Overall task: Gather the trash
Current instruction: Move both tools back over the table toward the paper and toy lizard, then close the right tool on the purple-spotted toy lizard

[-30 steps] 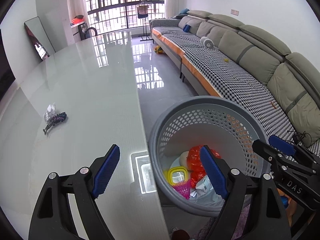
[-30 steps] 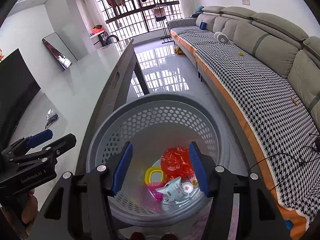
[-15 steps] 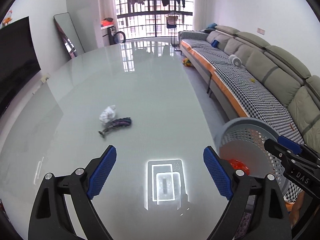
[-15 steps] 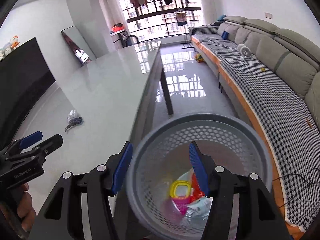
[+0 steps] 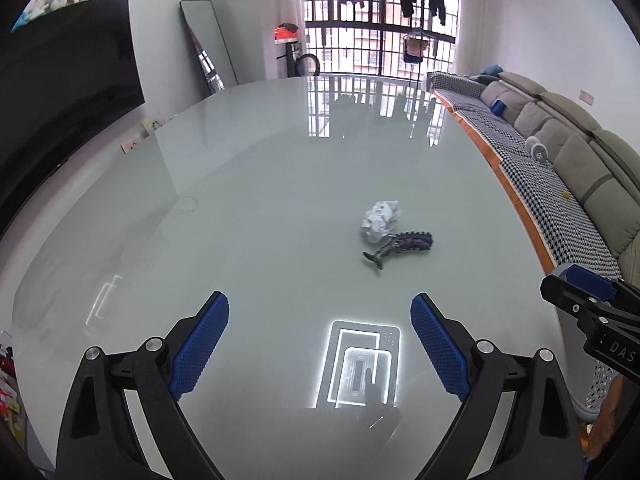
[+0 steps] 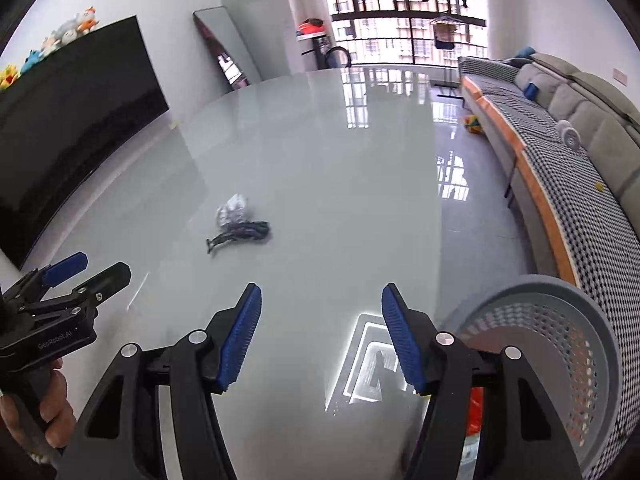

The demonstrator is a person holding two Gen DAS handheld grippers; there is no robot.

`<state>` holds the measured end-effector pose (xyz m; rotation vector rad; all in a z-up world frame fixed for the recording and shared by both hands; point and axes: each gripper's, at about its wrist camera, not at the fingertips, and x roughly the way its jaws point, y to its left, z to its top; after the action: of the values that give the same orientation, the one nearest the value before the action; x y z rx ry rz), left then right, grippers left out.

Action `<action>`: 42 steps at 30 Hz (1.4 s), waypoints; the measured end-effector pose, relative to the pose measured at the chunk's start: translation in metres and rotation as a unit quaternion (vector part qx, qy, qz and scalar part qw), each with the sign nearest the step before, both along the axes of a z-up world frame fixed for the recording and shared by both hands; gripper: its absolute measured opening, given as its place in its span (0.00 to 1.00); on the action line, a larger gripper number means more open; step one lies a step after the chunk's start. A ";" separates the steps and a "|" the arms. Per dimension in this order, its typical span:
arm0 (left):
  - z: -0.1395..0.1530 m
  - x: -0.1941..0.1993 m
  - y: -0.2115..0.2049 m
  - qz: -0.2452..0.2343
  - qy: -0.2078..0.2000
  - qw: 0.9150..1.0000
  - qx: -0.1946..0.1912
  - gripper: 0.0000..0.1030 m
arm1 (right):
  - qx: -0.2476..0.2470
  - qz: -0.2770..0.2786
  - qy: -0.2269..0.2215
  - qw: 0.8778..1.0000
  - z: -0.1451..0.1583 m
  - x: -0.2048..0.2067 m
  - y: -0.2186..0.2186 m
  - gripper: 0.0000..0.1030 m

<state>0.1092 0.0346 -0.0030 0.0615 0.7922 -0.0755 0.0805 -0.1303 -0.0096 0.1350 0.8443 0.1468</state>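
A crumpled white wrapper lies on the glossy white table, touching a dark fish-shaped piece of trash. Both also show in the right wrist view: wrapper, dark piece. My left gripper is open and empty, above the table short of the trash. My right gripper is open and empty, to the right of the trash. The grey perforated basket stands off the table's right edge with red trash inside.
A long grey sofa with a checkered cover runs along the right. A black TV and a leaning mirror stand on the left. A ceiling light reflects on the table near me. The left gripper shows in the right view.
Both grippers have swung left from over the basket to above the table. The trash on the table is now ahead of them and the basket is at the right edge.
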 end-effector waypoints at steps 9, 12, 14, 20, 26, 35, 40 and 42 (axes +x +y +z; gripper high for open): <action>-0.019 0.017 0.052 0.042 0.010 0.999 0.001 0.91 | -0.024 0.048 0.015 0.998 -0.012 0.040 0.059 0.71; -0.024 0.021 0.062 0.054 0.013 0.998 -0.007 0.92 | -0.027 0.060 0.023 0.998 -0.018 0.050 0.068 0.75; -0.027 0.023 0.067 0.058 0.016 0.998 -0.018 0.92 | -0.032 0.065 0.028 0.997 -0.021 0.059 0.075 0.76; -0.028 0.021 0.072 0.060 0.016 0.998 -0.027 0.94 | -0.050 0.077 0.036 0.995 -0.029 0.082 0.095 0.80; -0.029 0.016 0.074 0.057 0.012 0.998 -0.033 0.94 | -0.058 0.082 0.048 0.994 -0.038 0.102 0.106 0.80; -0.028 0.013 0.083 0.055 0.013 0.997 -0.047 0.94 | -0.077 0.088 0.060 0.991 -0.048 0.119 0.119 0.80; -0.027 0.016 0.084 0.052 0.018 0.997 -0.052 0.94 | -0.088 0.085 0.063 0.991 -0.053 0.121 0.119 0.80; -0.027 0.017 0.084 0.050 0.020 0.997 -0.053 0.94 | -0.094 0.083 0.065 0.990 -0.056 0.123 0.120 0.80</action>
<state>0.1258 0.1185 -0.0302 -0.0802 0.8286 -0.0233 0.2033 -0.0100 -0.0652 -0.1036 0.9939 0.2148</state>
